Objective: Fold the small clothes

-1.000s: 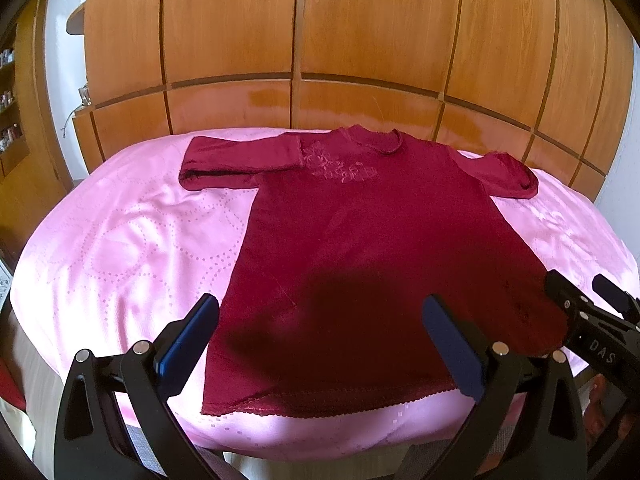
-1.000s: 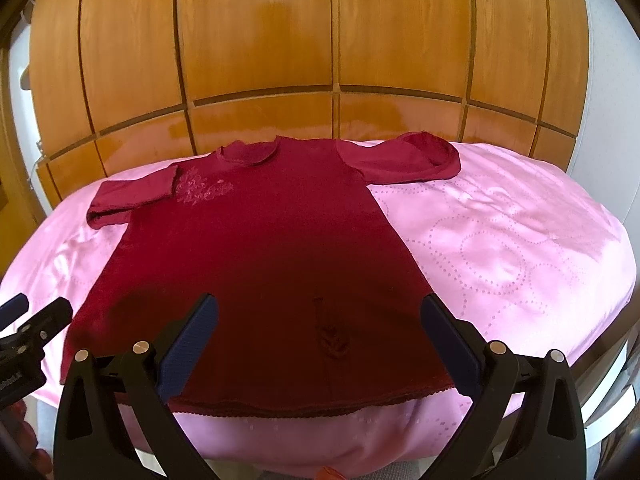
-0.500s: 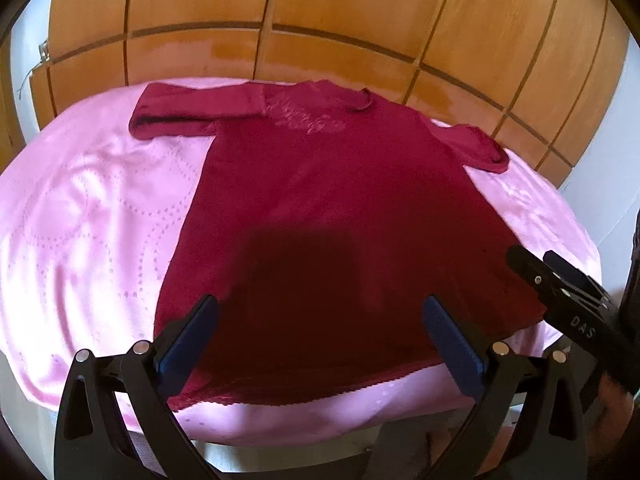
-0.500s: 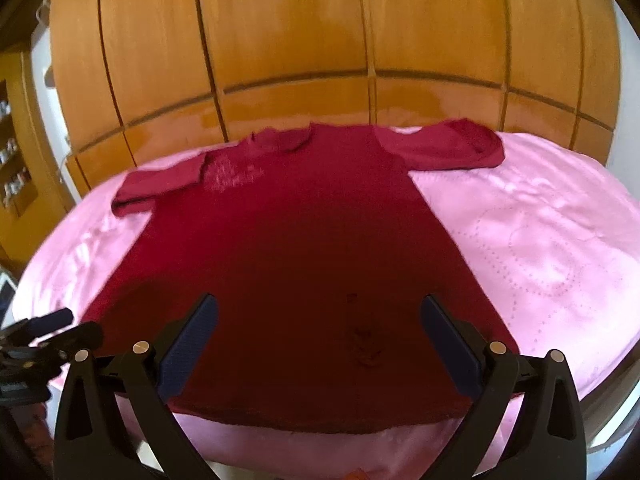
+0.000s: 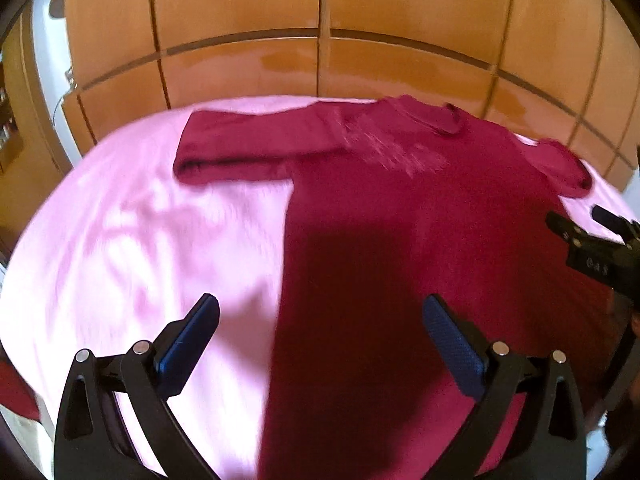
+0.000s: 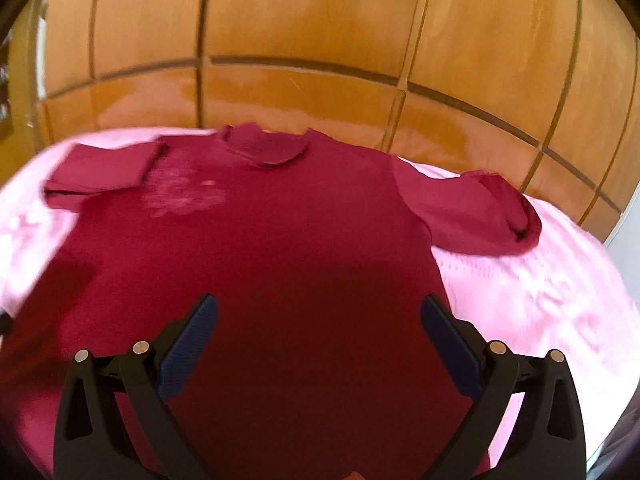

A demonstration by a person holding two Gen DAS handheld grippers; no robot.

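A dark red long-sleeved child's dress [image 5: 400,232] lies flat, front up, on a pink satin bedspread [image 5: 120,248], with pale embroidery near the collar. It also shows in the right wrist view [image 6: 280,248]. Its left sleeve [image 5: 240,148] is spread out; its right sleeve [image 6: 480,212] is bunched. My left gripper [image 5: 320,332] is open and empty above the dress's left side edge. My right gripper [image 6: 320,332] is open and empty above the middle of the skirt; it also shows at the right edge of the left wrist view [image 5: 592,240].
A wooden panelled wardrobe [image 5: 320,40] stands right behind the bed. The pink bedspread [image 6: 540,300] extends on both sides of the dress. A shelf with small items [image 5: 8,136] is at the far left.
Both grippers have moved forward over the dress, toward the collar. The left one has shifted left to the dress's side edge. Both stay open.
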